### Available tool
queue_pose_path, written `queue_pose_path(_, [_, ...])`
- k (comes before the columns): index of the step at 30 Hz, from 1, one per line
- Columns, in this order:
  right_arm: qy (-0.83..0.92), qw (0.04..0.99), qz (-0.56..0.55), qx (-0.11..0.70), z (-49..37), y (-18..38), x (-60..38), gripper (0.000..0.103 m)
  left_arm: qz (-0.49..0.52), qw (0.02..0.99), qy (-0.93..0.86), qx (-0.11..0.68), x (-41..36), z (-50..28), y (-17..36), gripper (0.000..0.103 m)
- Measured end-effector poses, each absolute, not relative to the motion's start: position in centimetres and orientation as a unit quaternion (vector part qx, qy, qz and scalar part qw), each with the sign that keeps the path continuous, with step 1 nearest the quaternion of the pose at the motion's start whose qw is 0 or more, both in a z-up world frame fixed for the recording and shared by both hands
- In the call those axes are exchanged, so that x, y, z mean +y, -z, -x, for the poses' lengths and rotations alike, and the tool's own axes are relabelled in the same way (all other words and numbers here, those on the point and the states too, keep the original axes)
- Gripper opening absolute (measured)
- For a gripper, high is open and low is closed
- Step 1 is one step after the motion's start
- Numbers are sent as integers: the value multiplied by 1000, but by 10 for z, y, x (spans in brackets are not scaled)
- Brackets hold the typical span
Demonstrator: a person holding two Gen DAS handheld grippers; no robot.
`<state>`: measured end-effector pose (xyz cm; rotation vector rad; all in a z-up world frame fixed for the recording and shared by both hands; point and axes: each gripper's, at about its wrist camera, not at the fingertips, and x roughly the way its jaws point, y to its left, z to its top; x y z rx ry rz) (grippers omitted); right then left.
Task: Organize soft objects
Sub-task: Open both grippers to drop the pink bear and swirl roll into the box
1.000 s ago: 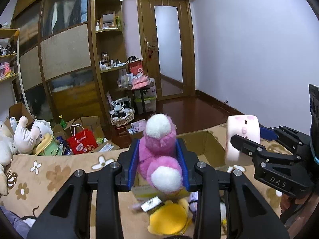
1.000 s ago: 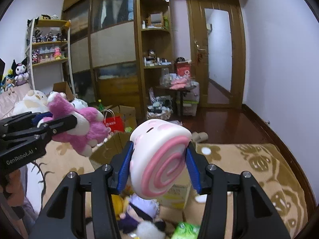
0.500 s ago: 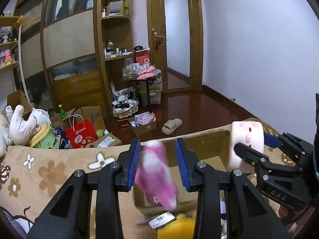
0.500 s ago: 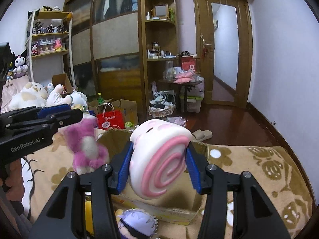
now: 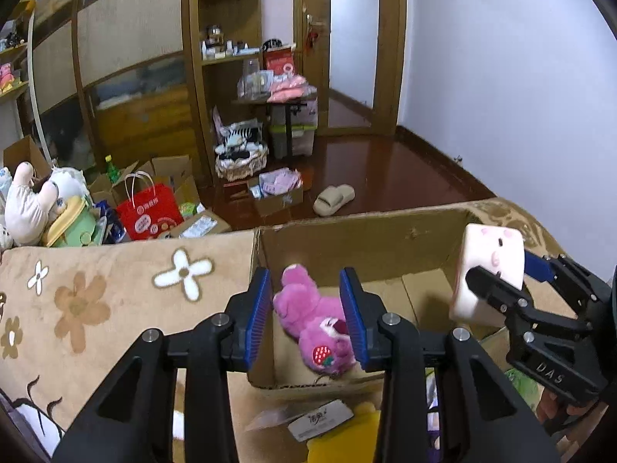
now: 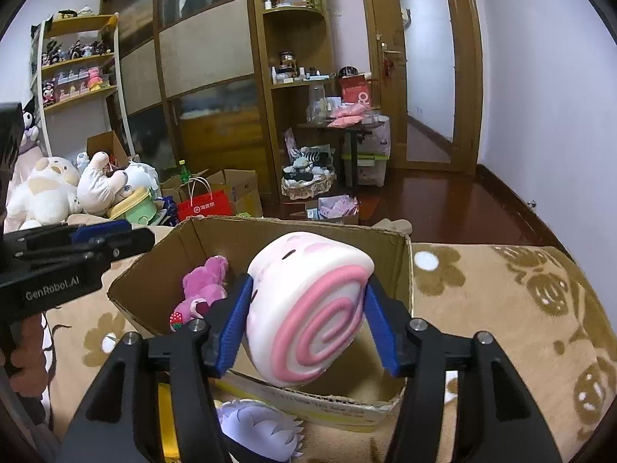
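Note:
A pink plush bear (image 5: 314, 320) with a strawberry on its foot lies inside an open cardboard box (image 5: 370, 237) on the bed; it also shows in the right wrist view (image 6: 200, 289). My left gripper (image 5: 306, 320) is open and empty above the box, over the bear. My right gripper (image 6: 306, 326) is shut on a white and pink swirl-roll plush (image 6: 308, 308) and holds it over the box (image 6: 407, 266). In the left wrist view the roll plush (image 5: 488, 266) hangs above the box's right side.
The box sits on a tan flowered blanket (image 5: 96, 289). A yellow plush (image 5: 343, 441) and a purple-haired plush (image 6: 262, 430) lie in front of the box. White plush toys (image 6: 58, 189) are piled at the far left. Boxes and a red bag (image 5: 148, 212) clutter the floor.
My left gripper opened and let go of the pink bear, which fell into the box. Both grippers moved forward over the box; the right one still holds the roll plush.

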<state>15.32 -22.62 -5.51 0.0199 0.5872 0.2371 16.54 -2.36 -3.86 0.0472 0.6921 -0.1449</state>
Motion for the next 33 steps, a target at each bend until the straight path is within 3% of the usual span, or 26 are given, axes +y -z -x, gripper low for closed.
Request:
queue_pose_path(2, [-116, 950, -10, 289, -152, 56, -228, 65, -17, 934, 78, 349, -22, -164, 39, 52])
queue_pose_path(7, [-116, 954, -27, 276, -143, 49, -234, 87, -32, 937, 82, 337, -23, -151, 31, 60])
queue_pose_path(10, [-112, 955, -27, 274, -134, 43, -236, 89, -17, 935, 87, 344, -21, -143, 26, 70])
queue_pose_path(14, [-102, 958, -33, 267, -120, 32, -240, 103, -23, 939, 71, 336, -18, -130, 16, 86])
queue_pose_path(23, [-91, 961, -23, 260, -83, 12, -243, 103, -33, 929, 56, 364, -15, -106, 11, 99])
queue_pose_path(33, [-78, 963, -37, 255, -48, -4, -256, 103, -45, 927, 51, 370, -22, -72, 4, 100])
